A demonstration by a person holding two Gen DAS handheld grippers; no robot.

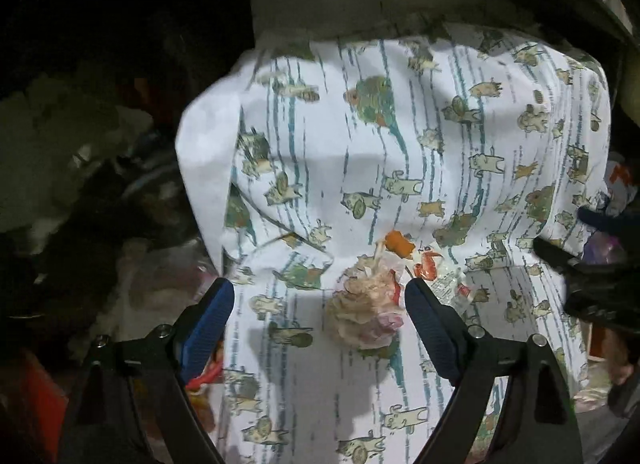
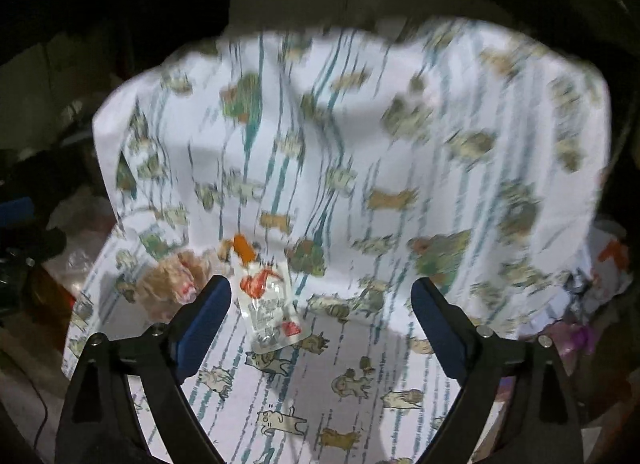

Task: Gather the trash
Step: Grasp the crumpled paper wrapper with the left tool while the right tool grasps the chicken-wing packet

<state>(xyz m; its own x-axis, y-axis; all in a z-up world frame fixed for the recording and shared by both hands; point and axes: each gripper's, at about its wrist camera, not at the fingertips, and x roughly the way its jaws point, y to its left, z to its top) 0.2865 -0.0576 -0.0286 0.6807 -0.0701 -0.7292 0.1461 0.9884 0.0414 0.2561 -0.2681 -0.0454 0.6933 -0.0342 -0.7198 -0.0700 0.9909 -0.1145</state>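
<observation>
While both grippers tilt steeply down over the cat-print cloth, their jaws stand wide and hold nothing. Between the blue pads of the left gripper lies a crumpled tissue wad, untouched, on the flat near part of the cloth. Just beyond it sit an orange wrapper scrap and a clear sachet with red print. From the right gripper the sachet lies just ahead of the left pad, the wad outside it. Farther back the cloth rises in folds toward its far edge; dark clutter surrounds it
</observation>
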